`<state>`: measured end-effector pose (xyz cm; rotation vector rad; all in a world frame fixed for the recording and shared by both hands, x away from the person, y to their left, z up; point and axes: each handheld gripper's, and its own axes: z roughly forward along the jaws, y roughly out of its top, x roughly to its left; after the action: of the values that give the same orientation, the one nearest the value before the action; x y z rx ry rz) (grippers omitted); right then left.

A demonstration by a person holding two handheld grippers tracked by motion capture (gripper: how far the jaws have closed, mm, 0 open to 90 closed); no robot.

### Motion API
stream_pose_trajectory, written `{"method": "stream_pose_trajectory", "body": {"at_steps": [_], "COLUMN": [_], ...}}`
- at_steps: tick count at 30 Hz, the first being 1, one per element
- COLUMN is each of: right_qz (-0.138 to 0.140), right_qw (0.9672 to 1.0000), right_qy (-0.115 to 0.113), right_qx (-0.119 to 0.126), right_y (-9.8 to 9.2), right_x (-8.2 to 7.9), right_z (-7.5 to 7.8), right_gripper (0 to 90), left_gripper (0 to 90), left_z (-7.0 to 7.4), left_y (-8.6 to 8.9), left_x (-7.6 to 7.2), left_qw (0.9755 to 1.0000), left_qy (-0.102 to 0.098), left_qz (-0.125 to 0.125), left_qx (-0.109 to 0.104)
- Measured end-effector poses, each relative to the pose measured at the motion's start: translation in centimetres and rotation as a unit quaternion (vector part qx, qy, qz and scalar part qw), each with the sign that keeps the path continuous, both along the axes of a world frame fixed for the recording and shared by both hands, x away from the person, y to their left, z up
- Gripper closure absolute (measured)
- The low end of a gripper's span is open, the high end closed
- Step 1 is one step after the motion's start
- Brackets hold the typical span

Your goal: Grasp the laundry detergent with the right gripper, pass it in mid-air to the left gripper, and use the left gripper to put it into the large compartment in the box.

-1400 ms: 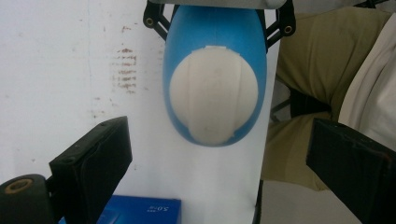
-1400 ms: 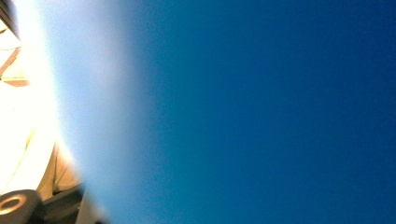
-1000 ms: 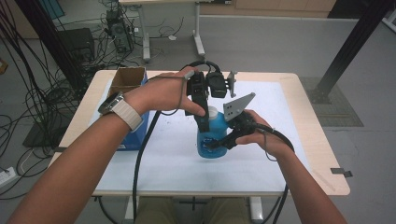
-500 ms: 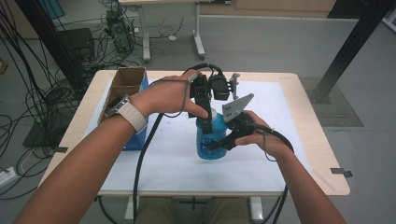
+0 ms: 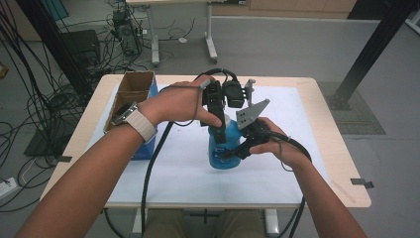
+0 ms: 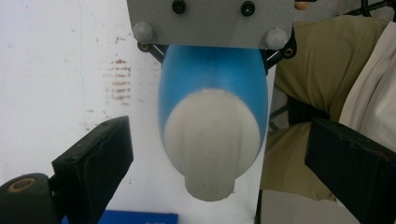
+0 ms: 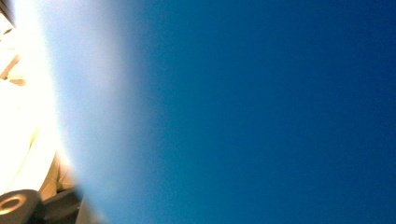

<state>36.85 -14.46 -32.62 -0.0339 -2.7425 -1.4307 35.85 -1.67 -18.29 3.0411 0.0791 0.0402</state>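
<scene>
A blue plastic bottle with a rounded white cap [image 5: 221,148] is stood upright near the middle of the white sheet [image 5: 188,168] that covers the light wooden table [image 5: 341,163].

Right gripper [image 5: 233,151]: brought in from the bottle's right side, low on the body. Its jaws are clamped on the blue bottle [image 7: 261,112], at their tightest setting; in the right gripper view the blue wall is pressed up against the lens and blurred. The grey three-cornered plate [image 5: 250,113] is seen on top of it, tilted, just beside the bottle's upper part.

Left gripper [image 5: 218,124]: held above the bottle, pointed down at the cap. In the left gripper view the white cap [image 6: 212,144] is seen between the two black jaws, which are spread wide. A clear gap is left on each side, so no contact with the cap is made. The same grey plate [image 6: 210,21] is seen there beyond the bottle, at the top edge of the frame.

The left hand [image 5: 178,101] is wrapped around the left gripper's body; a watch with a pale strap [image 5: 136,121] is worn on that wrist. The right hand [image 5: 275,144] is closed on the right gripper's handle, with a black cable [image 5: 297,148] looped over it.

An open brown cardboard box [image 5: 131,91] is set at the table's left edge, with a blue box [image 5: 146,148] touching its side. Both are well apart from the bottle.
</scene>
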Motion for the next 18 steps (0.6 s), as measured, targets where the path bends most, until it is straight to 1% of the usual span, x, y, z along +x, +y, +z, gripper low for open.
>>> {"method": "stream_pose_trajectory", "body": {"at_steps": [10,18], "right_qz": [-0.001,-0.001], "right_qw": [1.0000,1.0000], "right_qy": [0.002,0.002], "right_qx": [-0.001,-0.001], "right_y": [0.03,0.04], "right_x": [0.03,0.06], "right_z": [-0.05,-0.06], "right_gripper": [43.2,43.1], "left_gripper": [8.3,8.7], "left_z": [0.05,0.04], "left_y": [0.18,0.15], "left_x": [-0.05,-0.11], "left_qw": [1.0000,1.0000], "left_qy": [-0.003,-0.005], "left_qz": [0.002,-0.001], "left_qx": [-0.002,0.001]}}
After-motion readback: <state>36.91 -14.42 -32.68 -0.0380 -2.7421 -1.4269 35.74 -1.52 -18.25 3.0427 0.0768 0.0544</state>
